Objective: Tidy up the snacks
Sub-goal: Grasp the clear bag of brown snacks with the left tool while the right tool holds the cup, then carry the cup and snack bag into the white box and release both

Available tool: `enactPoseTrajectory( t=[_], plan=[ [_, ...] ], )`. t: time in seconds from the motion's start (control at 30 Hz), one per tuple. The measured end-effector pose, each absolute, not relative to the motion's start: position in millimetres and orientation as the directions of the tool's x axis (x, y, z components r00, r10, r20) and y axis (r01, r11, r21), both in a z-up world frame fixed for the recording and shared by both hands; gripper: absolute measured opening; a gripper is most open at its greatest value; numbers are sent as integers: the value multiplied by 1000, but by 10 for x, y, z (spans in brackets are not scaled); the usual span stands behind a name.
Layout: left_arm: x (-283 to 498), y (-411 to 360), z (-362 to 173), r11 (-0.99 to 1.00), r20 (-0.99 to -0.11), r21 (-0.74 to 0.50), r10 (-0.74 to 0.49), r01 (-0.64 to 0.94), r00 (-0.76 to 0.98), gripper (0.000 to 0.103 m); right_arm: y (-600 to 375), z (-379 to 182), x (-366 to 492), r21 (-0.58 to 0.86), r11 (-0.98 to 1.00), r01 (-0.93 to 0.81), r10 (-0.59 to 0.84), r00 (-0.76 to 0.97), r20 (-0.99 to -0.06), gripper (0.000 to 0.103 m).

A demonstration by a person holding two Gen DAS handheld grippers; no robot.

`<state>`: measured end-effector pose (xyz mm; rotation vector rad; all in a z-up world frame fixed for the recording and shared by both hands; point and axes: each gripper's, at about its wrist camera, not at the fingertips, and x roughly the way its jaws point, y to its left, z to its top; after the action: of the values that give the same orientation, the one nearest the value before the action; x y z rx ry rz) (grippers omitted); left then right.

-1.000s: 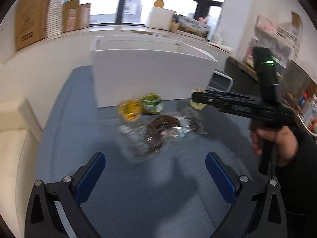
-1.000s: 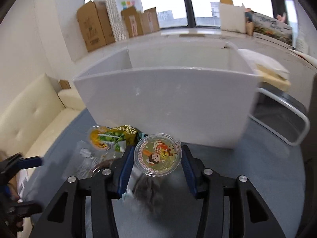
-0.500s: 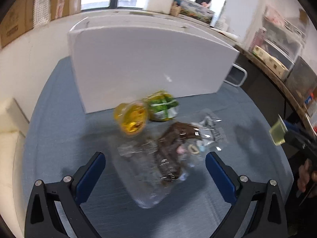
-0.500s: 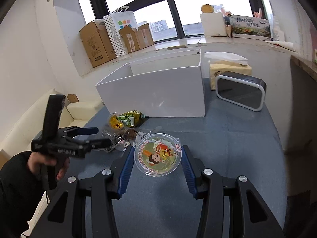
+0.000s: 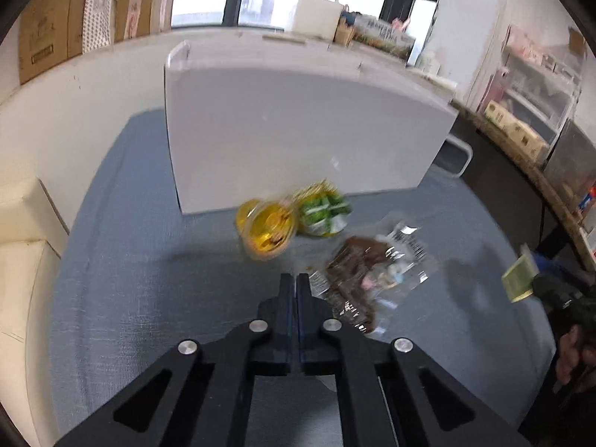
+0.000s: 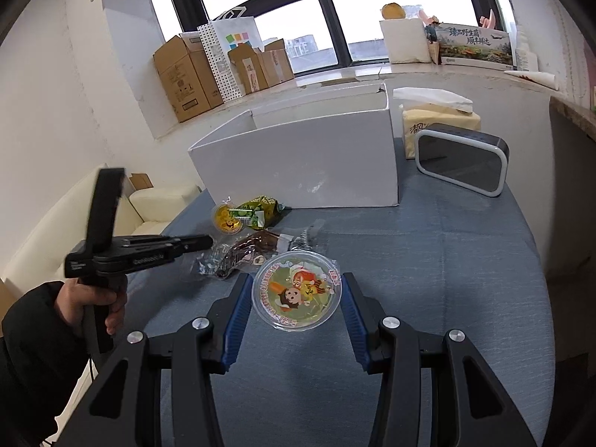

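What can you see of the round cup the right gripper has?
The jelly cup is a round, clear plastic cup with a flat sealed film lid printed with cartoon figures and red lettering round the rim. The lid faces the camera, tilted. It sits between the blue pads of the right gripper, gripped at its sides and held above the blue-grey tablecloth. Nothing else touches it.

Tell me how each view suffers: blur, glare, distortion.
Left wrist view: the yellow jelly cup and green packet are smeared by motion blur; the white box bows from fisheye curvature. Right wrist view: sharper, the cartoon-lid cup reads clearly, but the windows are blown out and the corners go dark.
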<state>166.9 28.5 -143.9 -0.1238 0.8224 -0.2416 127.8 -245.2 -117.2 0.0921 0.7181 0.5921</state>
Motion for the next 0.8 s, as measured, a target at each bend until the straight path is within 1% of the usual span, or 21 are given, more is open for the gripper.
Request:
enactPoseTrajectory(
  t=[0.2,0.3,0.43,0.67,0.8],
  plan=[
    [1364,240,-979,964,-617,-184,-264,190,741,0,-2410,-1110,1224,267,829,-491,544,601,-585,51],
    [1227,196,-710,957,-572,-184,-289,223,768,0,-2391,-1027,1189,262,825,-500,551,612,-568,51],
    [1042,113,-374,959,-514,-149,-282,239,810,0,-2338,-888,1111,242,821,-517,556,630,-542,51],
    [890,115,16,966,-455,-118,-258,229,852,0,-2301,-567,1077,212,812,-544,570,664,-484,51],
    [989,94,224,967,-430,-102,-255,234,866,0,-2249,-349,1191,177,811,-558,570,682,-458,51]
  ],
)
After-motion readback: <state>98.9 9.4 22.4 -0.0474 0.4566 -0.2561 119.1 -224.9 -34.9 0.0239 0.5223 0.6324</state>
